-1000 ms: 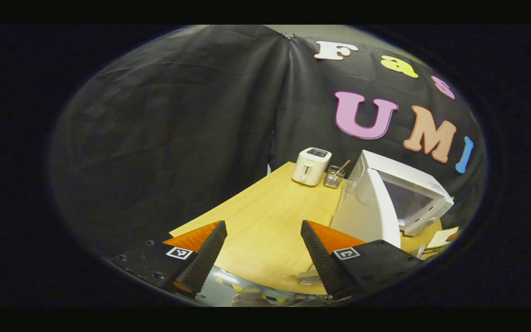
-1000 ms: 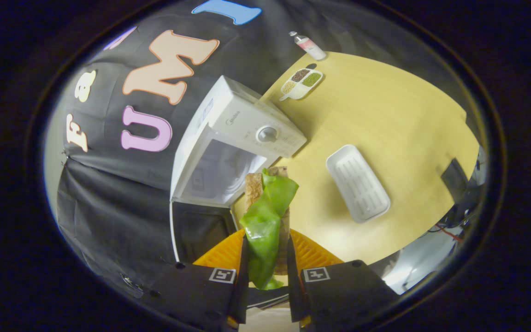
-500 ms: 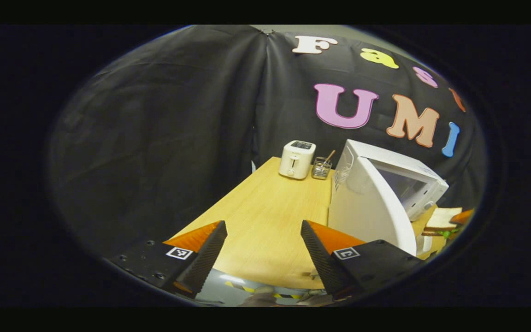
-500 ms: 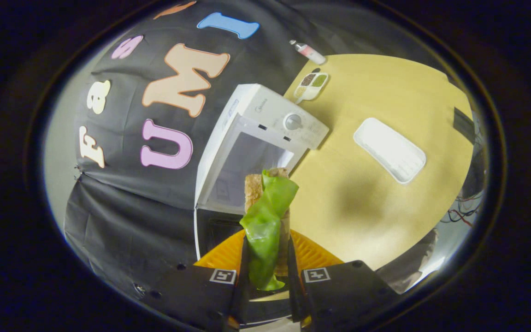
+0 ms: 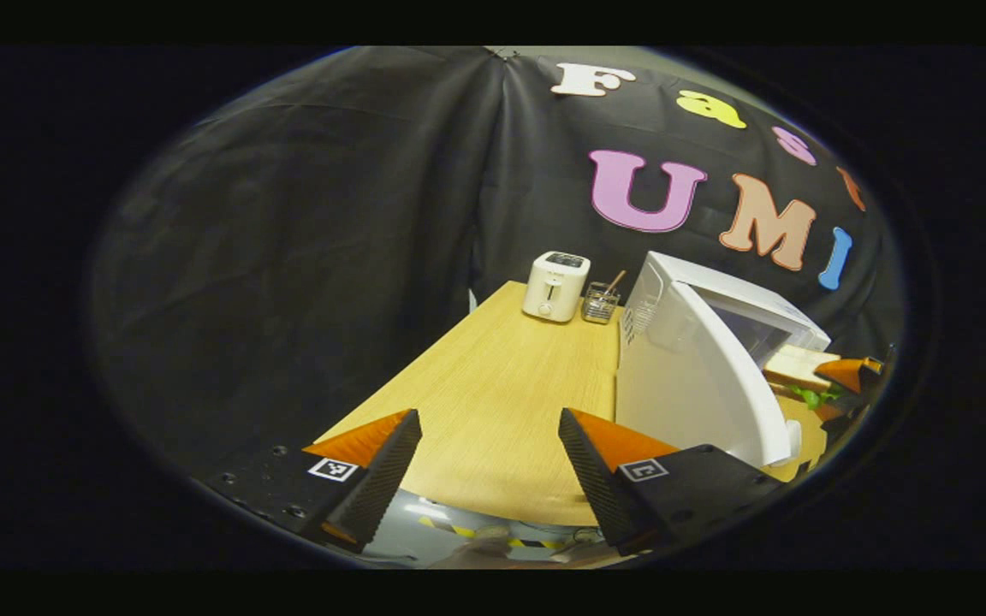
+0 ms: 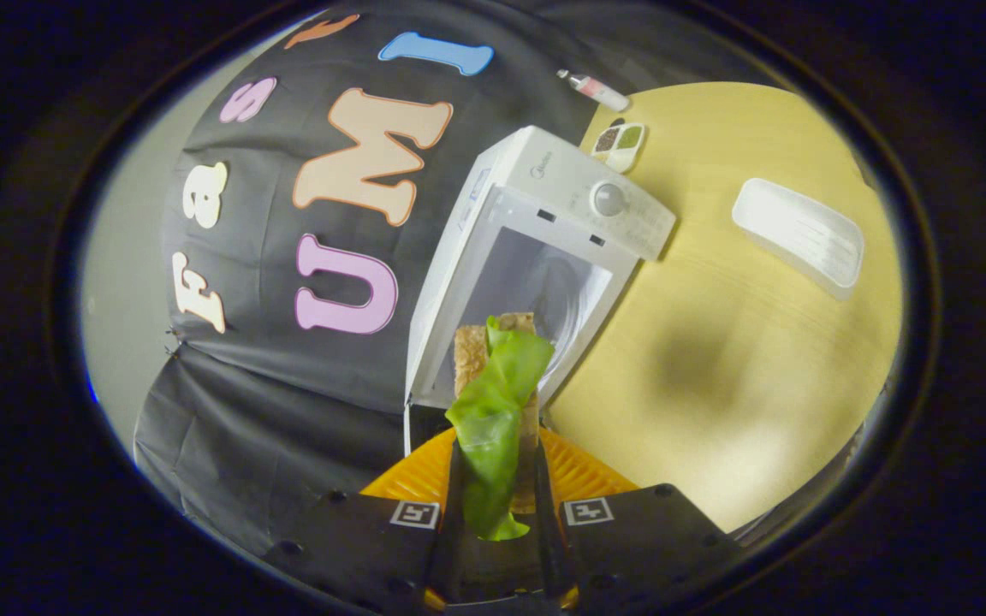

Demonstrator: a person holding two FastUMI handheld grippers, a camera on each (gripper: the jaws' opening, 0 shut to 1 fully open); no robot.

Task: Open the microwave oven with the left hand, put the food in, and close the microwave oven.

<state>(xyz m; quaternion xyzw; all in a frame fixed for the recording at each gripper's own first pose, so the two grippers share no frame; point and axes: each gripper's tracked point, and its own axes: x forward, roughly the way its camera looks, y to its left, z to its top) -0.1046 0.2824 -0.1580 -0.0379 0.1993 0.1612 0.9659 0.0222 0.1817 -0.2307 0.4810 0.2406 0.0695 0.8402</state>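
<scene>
The right claw (image 6: 493, 479) is clamped on the sandwich (image 6: 495, 376), both fingers pressing its flat faces so that the bread stands edge-on between them, a leaf of green lettuce (image 6: 493, 419) draped over the near side and hanging down past the grip. Held this way, the food looks light and soft: bread that will crush if squeezed harder, layers that could slide on one another, and a limp leaf that may slip loose; the sound hold is across the two bread faces, near the middle of the stack, firm enough only to keep the layers together. Just beyond the sandwich stands the microwave oven (image 6: 561, 214), its door (image 5: 698, 385) swung wide and the pale cavity (image 6: 536, 282) open and facing the claw, so the food sits at the mouth of the oven, not yet inside by my reading. Setting it down will probably call for a gentle, low release so the stack does not topple. The left claw (image 5: 490, 453) is spread wide with nothing between its fingers, hovering over the near edge of the counter (image 5: 493, 385), to the side of the open door; from here the sandwich and the right claw show past the door's far edge. A toaster (image 5: 555, 286) stands at the back.
</scene>
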